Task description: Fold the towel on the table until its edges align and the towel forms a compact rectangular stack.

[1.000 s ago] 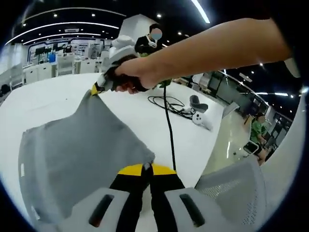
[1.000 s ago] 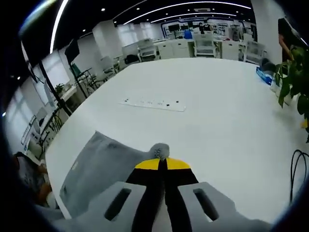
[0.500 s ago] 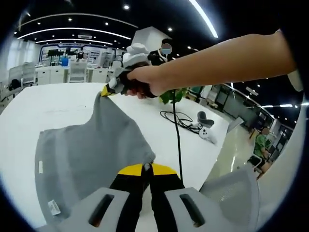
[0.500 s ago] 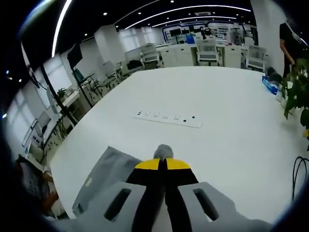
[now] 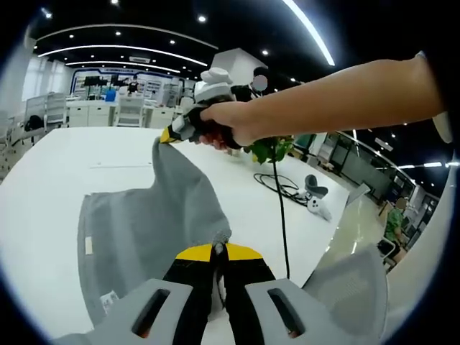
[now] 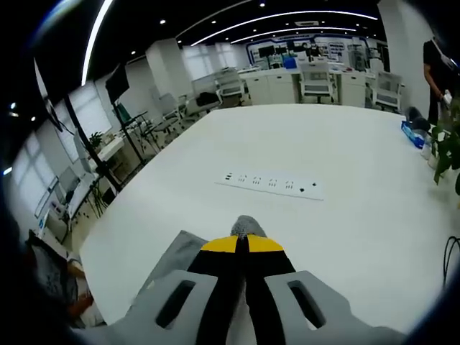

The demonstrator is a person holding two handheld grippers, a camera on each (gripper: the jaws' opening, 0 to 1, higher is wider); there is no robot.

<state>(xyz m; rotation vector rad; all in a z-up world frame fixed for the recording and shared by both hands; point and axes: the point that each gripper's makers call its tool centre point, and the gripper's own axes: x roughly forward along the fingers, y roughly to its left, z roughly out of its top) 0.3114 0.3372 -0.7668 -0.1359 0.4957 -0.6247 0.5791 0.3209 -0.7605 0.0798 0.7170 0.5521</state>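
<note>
Above the white desk (image 5: 43,180), both tongs are clenching corners of the grey cloth towel (image 5: 144,223), right tongs (image 5: 171,134) rising higher than before, left tongs (image 5: 218,249) following, starting a fold.

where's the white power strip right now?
In the right gripper view, the long white power strip lies flat on the white table, straight ahead of the right claw and beyond the grey towel corner it pinches.
</note>
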